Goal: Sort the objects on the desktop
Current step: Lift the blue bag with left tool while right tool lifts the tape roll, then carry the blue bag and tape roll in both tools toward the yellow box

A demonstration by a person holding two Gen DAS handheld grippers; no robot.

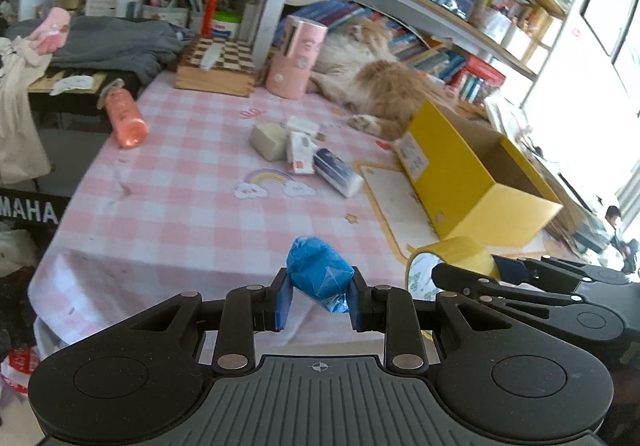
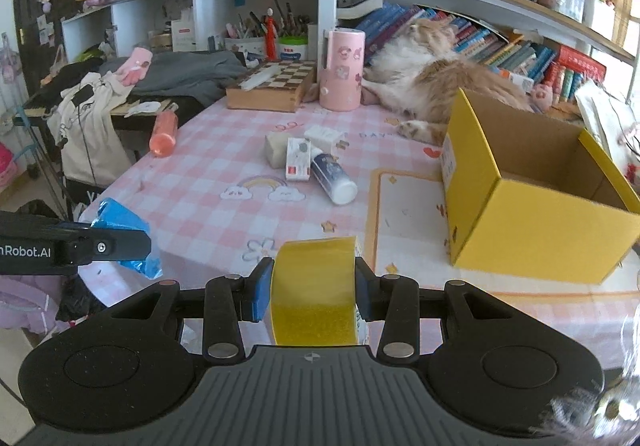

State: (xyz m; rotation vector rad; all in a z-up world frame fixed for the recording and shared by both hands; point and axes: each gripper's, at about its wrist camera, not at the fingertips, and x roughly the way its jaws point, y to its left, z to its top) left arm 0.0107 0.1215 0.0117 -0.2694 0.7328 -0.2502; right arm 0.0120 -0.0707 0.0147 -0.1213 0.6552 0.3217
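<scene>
Tape (image 2: 314, 288), a yellow roll, sits clamped between the pads of the right gripper (image 2: 308, 292), held above the near edge of the table (image 2: 192, 174). Just to its left, the left gripper (image 1: 319, 300) is clenched on a crumpled blue bag (image 1: 318, 274), also above the near edge. The box (image 2: 532, 214), yellow and open-topped, stands near the table's right edge, partly on a white mat (image 2: 404, 214). Around the table's middle lie a white bottle (image 2: 334, 178) on its side, a small carton (image 2: 298, 160) touching it, a beige block (image 2: 276, 148) and a white plug (image 2: 326, 136), all clustered together. An orange bottle (image 2: 163, 134) lies at the left edge. Along the far edge are a chessboard box (image 2: 272, 86), a pink canister (image 2: 342, 70) upright beside it, and a cat (image 2: 436, 82) stretched out against the bookshelf, its paw close to the box's far corner.
</scene>
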